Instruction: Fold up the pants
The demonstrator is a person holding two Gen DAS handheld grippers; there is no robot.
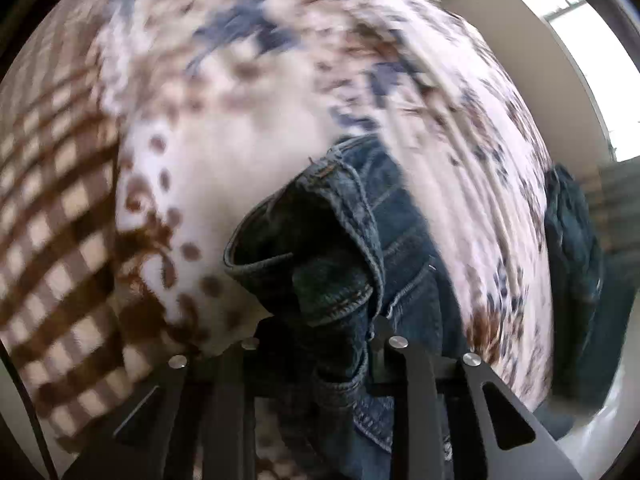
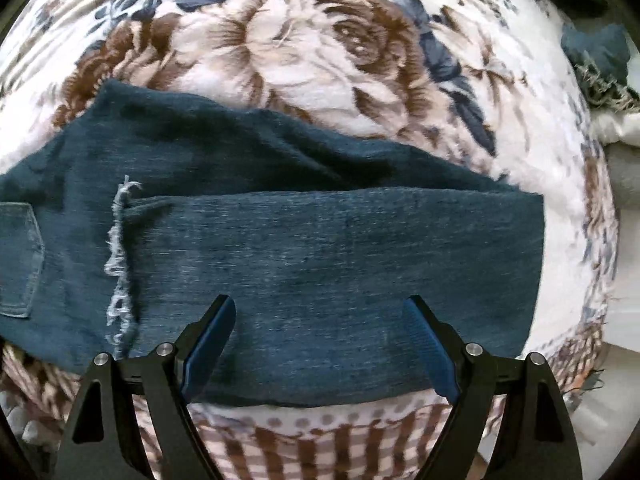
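While the left gripper [image 1: 320,332] clenches a bunched denim hem, the right gripper [image 2: 320,344] hovers released over the pants [image 2: 304,236], which lie spread on a floral blanket [image 2: 304,48].

A bed is carrying everything, and a floral blanket [image 2: 320,52] with brown roses, blue leaves and a brown checked border is covering it. Dark blue jeans [image 2: 304,236] are lying flat across the blanket, a frayed rip showing near the back pocket.
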